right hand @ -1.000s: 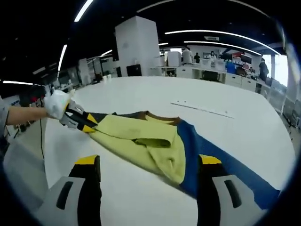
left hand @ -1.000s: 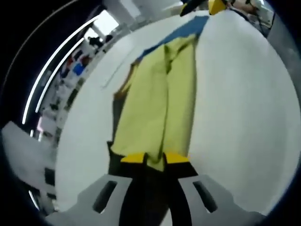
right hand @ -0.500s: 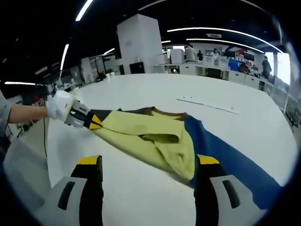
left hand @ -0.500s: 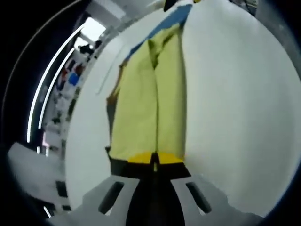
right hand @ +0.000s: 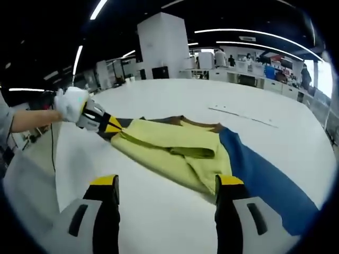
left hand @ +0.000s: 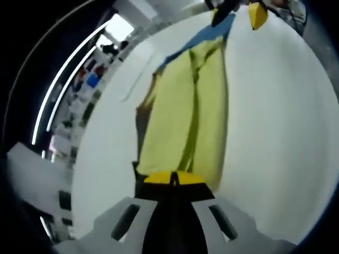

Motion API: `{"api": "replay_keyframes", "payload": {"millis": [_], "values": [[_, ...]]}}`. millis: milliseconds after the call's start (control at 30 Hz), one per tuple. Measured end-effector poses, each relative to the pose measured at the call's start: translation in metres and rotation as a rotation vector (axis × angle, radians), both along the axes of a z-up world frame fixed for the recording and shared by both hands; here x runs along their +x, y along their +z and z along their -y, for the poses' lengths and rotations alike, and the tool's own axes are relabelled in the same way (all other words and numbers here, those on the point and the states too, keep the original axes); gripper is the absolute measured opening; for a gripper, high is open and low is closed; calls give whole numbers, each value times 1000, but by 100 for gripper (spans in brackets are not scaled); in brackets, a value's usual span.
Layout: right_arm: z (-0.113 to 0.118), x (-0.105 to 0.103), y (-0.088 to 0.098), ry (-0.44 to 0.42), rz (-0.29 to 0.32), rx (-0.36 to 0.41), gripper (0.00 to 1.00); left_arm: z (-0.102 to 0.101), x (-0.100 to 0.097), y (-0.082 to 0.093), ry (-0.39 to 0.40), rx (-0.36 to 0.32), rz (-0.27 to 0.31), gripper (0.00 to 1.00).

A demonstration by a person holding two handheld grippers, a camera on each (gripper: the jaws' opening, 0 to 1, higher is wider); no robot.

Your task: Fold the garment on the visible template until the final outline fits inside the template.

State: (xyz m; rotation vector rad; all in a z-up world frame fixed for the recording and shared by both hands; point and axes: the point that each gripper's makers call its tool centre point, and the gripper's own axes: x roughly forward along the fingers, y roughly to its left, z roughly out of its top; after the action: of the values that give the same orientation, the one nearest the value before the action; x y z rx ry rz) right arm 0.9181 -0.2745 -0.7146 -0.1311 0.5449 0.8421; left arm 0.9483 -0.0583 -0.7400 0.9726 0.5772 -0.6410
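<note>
Left gripper view: the left gripper (left hand: 173,179) has its jaws pinched together on the near edge of the yellow garment (left hand: 185,114), stretched across the white table (left hand: 270,132). Right gripper view: the right gripper (right hand: 165,186) hovers with jaws apart just before the garment (right hand: 175,151), which overlies the blue template (right hand: 265,180).

Yellow-green garment (right hand: 175,151) on blue template (right hand: 265,180), white table (right hand: 175,103).

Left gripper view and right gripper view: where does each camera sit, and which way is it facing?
Left gripper view: rides the left gripper, jaws shut on the yellow garment, looking along it across the white table to the right gripper.
Right gripper view: rides the right gripper, jaws open above the table, facing the garment, the blue template and a gloved hand.
Shared: garment, template, table.
</note>
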Motion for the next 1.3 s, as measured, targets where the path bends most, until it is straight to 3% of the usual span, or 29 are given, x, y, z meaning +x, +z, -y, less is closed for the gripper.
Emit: {"api": "replay_keyframes", "payload": {"millis": [233,767,1000,1300], "values": [[-7,5,0,-3,7,8,61,0,8,10,22,-19,11,0],[-33,16,-11,90,37,-33,17,-7,47,31,28,8,34,0],[-41,30,-21,63,11,-32,9,-9,52,37,53,-2,47,0],[-47,48,-46,-23,-37,-63,13,-12,50,36,63,-10,44,0]]}}
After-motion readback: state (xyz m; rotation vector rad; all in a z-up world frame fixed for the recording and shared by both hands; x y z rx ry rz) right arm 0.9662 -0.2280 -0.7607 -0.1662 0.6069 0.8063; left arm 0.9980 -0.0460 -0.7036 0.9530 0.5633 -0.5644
